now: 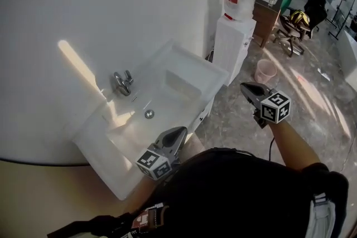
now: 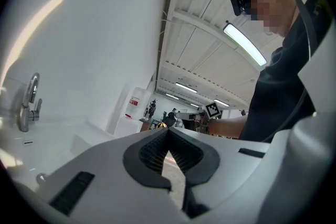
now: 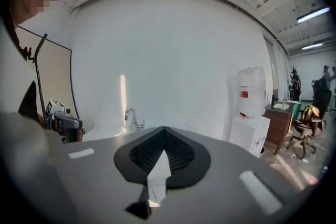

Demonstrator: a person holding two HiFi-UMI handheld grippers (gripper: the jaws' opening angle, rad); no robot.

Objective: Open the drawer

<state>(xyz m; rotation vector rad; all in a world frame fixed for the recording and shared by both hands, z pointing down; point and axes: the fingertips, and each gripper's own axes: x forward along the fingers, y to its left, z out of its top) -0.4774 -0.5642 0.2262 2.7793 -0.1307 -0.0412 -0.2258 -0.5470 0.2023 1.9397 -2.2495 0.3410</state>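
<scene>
white sink (image 1: 195,58) set against a bare white wall (image 1: 111,3), marble floor (image 1: 295,103) to its right; left tool (image 1: 181,131) over the sink's near edge, right tool (image 1: 245,86) off its right side, both pressed together on nothing; drawer (image 1: 204,111) a sliver under the sink's front rim

Open floor (image 1: 237,122) beside the sink cabinet (image 1: 204,110); water dispenser (image 1: 234,36) and pink bucket (image 1: 265,71) just beyond.

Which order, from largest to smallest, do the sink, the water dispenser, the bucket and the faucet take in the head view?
1. sink
2. water dispenser, though it stands farther from the camera
3. bucket and faucet: they look about alike, and the bucket is farther off, so I do not rank them.
</scene>
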